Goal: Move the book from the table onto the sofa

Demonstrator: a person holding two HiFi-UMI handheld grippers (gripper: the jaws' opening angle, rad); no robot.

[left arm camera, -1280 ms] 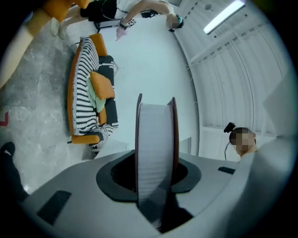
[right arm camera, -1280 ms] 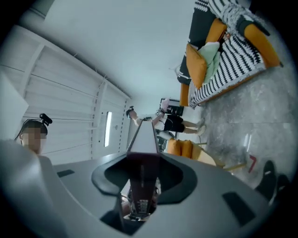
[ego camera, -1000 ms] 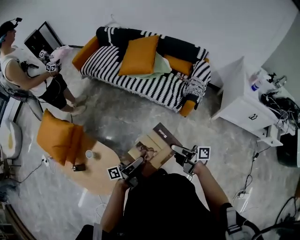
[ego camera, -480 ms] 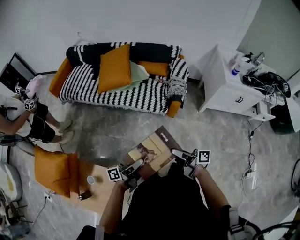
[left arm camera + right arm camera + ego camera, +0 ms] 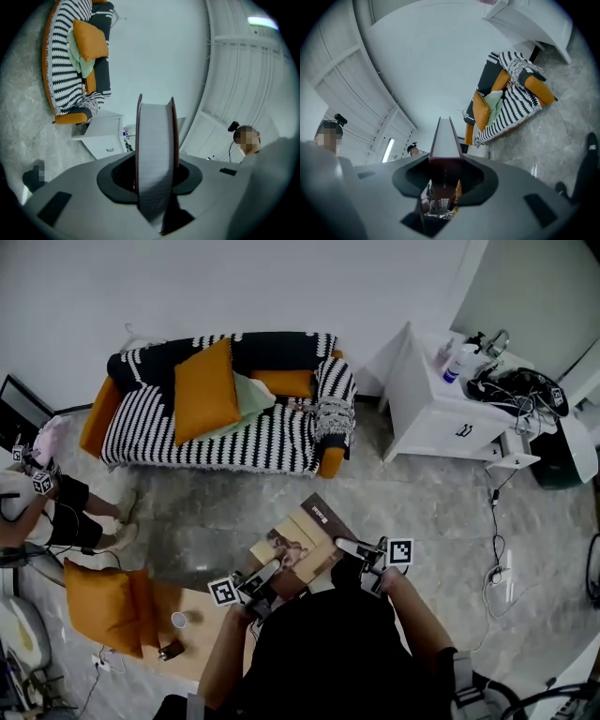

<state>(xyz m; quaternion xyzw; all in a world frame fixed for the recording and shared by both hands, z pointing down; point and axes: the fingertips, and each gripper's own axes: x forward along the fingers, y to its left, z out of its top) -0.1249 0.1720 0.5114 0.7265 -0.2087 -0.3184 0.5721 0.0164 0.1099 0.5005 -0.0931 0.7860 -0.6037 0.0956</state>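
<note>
Tan cover up, the book (image 5: pixel 298 542) hung just ahead of the person's chest, carried between both tools. The left gripper (image 5: pixel 269 570) had its jaws clamped on the near-left edge, and the right gripper (image 5: pixel 345 546) had its jaws clamped on the opposite edge. In each gripper view the book's edge ran straight up between the jaws with no gap. My guess is the two-sided hold was there to keep a big floppy book flat and stop it swinging open mid-carry.

At lower left of the head view, the wooden worktop (image 5: pixel 199 634) sat off to the side with a cup (image 5: pixel 178 620) on it. The book wasn't over it at all, it was out over the marble floor (image 5: pixel 225 512).

Further up the frame was the striped sofa (image 5: pixel 253 432), with an orange cushion (image 5: pixel 204 390) leaning on the backrest and plenty of free seat on the right. A white cabinet (image 5: pixel 427 413) stood beside it, and a second person (image 5: pixel 42 512) sat at the left edge.

Compared with a second earlier, the sofa had swung from tilted at top centre to nearly square-on at upper left, and the cabinet had slid in towards the middle. The worktop had dropped further into the corner. The book kept the same spot between the grippers, so I'd say the carrier was turning to face the sofa, well apart from it yet.
</note>
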